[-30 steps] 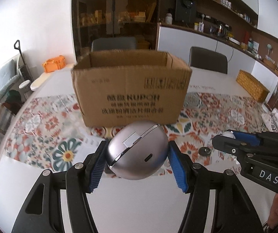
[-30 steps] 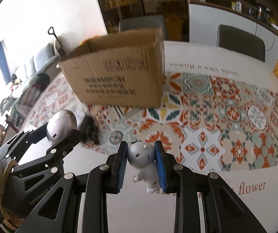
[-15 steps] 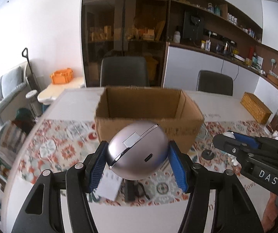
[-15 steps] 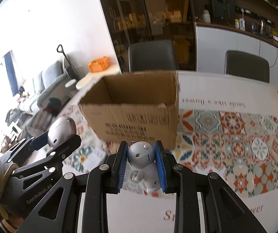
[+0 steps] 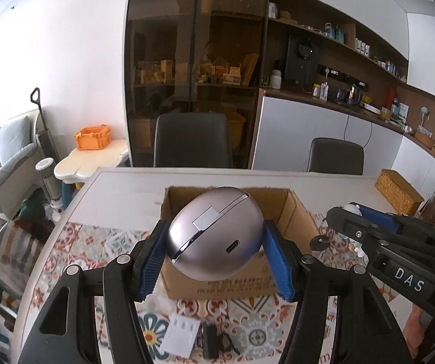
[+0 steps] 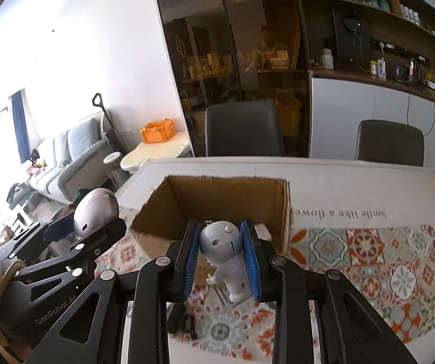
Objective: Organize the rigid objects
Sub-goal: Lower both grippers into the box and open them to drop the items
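Note:
My left gripper (image 5: 214, 247) is shut on a silver egg-shaped case (image 5: 216, 238) with a charging port, held in the air just before the open cardboard box (image 5: 296, 212). My right gripper (image 6: 221, 251) is shut on a small grey-and-white robot figurine (image 6: 225, 251), held above the near edge of the same box (image 6: 211, 203). The box stands open-topped on the patterned tablecloth. The left gripper and its case (image 6: 96, 212) show at the left of the right wrist view; the right gripper (image 5: 366, 221) shows at the right of the left wrist view.
A white packet (image 5: 181, 338) and a black object (image 5: 214, 341) lie on the tablecloth in front of the box. A small black disc (image 5: 319, 241) lies right of the box. A wicker basket (image 5: 398, 191) stands at the far right. Two chairs (image 5: 193, 139) stand behind the table.
Both grippers have risen with their objects and now look down into the open top of the box, which sits lower in both views.

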Available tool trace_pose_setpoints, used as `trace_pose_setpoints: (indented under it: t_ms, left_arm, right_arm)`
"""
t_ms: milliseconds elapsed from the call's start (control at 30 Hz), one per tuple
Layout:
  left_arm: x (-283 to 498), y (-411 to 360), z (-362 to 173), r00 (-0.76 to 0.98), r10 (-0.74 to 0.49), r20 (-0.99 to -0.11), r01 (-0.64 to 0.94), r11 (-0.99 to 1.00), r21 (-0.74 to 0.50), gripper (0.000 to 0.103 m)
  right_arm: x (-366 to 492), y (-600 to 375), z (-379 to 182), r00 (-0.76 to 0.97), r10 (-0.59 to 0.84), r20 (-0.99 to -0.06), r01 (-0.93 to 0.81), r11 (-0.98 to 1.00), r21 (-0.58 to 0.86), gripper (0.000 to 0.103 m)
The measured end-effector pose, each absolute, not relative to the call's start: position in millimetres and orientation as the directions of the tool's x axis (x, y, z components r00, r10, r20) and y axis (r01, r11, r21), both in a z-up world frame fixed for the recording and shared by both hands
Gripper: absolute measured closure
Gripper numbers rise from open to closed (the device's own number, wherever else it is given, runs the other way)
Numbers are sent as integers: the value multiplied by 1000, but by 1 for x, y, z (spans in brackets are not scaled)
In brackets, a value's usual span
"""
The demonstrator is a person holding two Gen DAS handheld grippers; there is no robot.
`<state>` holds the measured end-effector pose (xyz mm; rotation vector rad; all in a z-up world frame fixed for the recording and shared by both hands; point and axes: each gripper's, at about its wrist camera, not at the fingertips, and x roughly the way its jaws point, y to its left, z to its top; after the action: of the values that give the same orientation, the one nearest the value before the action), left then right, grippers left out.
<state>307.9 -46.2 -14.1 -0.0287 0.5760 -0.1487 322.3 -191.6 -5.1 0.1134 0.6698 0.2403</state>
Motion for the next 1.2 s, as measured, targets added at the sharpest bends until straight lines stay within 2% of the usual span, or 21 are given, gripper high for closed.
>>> trace_pose_setpoints:
  t_ms: [433, 600, 800, 1000, 1067, 1200]
  left_arm:
    - [383, -53, -14, 769, -162, -619, 158, 986, -62, 42]
    - [410, -57, -20, 708, -144, -692, 160, 986, -43, 42]
    - [429, -59, -37, 631, -143, -763, 165, 985, -49, 42]
    - [430, -54, -43, 615, -113, -780, 136, 990, -36, 40]
    - [428, -50, -42, 620, -92, -780, 113, 993, -27, 36]
    - [419, -40, -38, 647, -26, -762, 57, 998, 14, 21]
  right_arm:
    - [388, -191, -6, 740, 233, -632, -161, 972, 170, 75]
    - [407, -193, -12, 708, 243, -663, -148, 969, 197, 75]
    - [418, -191, -23, 670, 249, -700, -142, 968, 209, 75]
    - [424, -187, -29, 650, 246, -719, -141, 969, 204, 75]
    - [426, -187, -30, 645, 248, -723, -138, 968, 209, 75]
    - [430, -186, -31, 638, 253, -727, -138, 967, 216, 74]
